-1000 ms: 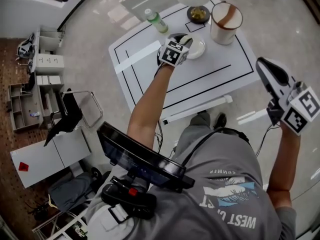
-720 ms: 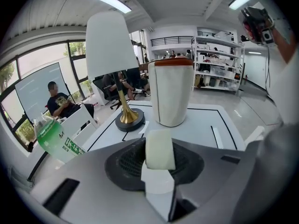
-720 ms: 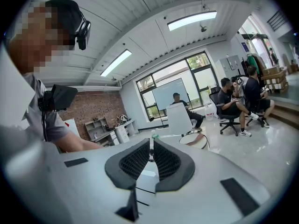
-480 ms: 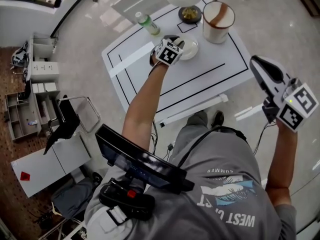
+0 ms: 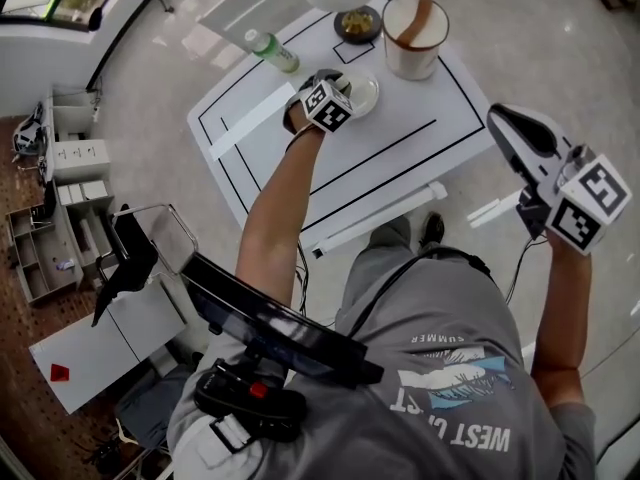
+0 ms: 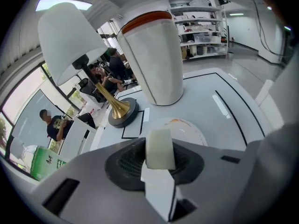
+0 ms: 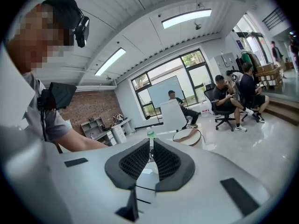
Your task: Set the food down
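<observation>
A pale cream block of food (image 6: 159,146) is clamped between the pads of my left gripper (image 6: 160,157). It hangs just above a small white plate (image 6: 189,129) on the white table (image 5: 260,158). In the head view the left gripper (image 5: 343,85) reaches over the near edge of that plate (image 5: 366,95). My right gripper (image 5: 508,120) is held in the air to the right of the table, away from everything. Its jaws (image 7: 152,157) are shut with nothing between them.
A tall white cylinder with an orange-brown rim (image 5: 413,33) stands just behind the plate. Left of it is a lamp with a brass base (image 6: 120,112) and a white shade (image 6: 70,36). A green-capped bottle (image 5: 272,51) lies at the table's far left. People sit in the background.
The head camera has shifted, so the table sits higher and further left. The left gripper stays over the plate with the food still in it. The right gripper has hardly moved.
</observation>
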Demonstrator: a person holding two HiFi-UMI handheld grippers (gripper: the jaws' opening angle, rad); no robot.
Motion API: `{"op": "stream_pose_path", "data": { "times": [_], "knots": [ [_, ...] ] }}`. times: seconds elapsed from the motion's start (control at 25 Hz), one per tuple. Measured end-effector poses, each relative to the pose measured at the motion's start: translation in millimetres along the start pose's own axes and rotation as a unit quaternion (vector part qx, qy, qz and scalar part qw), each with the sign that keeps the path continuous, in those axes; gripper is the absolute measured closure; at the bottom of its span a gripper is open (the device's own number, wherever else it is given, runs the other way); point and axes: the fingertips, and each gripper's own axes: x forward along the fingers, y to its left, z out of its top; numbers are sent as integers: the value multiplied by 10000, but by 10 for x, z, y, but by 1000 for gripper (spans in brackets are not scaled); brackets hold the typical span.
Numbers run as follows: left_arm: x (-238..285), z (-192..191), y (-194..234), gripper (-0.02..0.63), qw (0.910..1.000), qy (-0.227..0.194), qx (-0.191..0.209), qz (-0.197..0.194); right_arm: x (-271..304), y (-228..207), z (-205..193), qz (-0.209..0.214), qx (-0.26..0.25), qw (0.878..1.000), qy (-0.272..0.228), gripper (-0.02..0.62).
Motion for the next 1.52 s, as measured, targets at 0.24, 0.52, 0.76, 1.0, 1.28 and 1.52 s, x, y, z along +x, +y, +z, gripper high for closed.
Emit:
{"op": "stream_pose_path", "data": {
  "times": [0.24,0.52,0.76,1.0,1.28,1.52],
  "knots": [
    [119,-78,-17,502,9977,291,600,138,4,-65,-14,-34,54,10000,34,586],
    [245,-143,-81,502,9895,563,1316,215,20,-113,-89,-56,132,9999,85,586],
    [330,-171,-100,502,9801,712,1831,299,39,-157,-102,-71,186,9997,135,586],
    [374,-169,-91,502,9704,772,2232,502,27,-169,-139,-78,240,9995,192,586],
    [401,-234,-115,502,9679,858,2304,529,52,-146,-192,-54,273,9993,255,586],
    [346,-229,-193,502,9753,825,2013,381,41,-88,-213,-28,275,9992,280,586]
  ]
}}
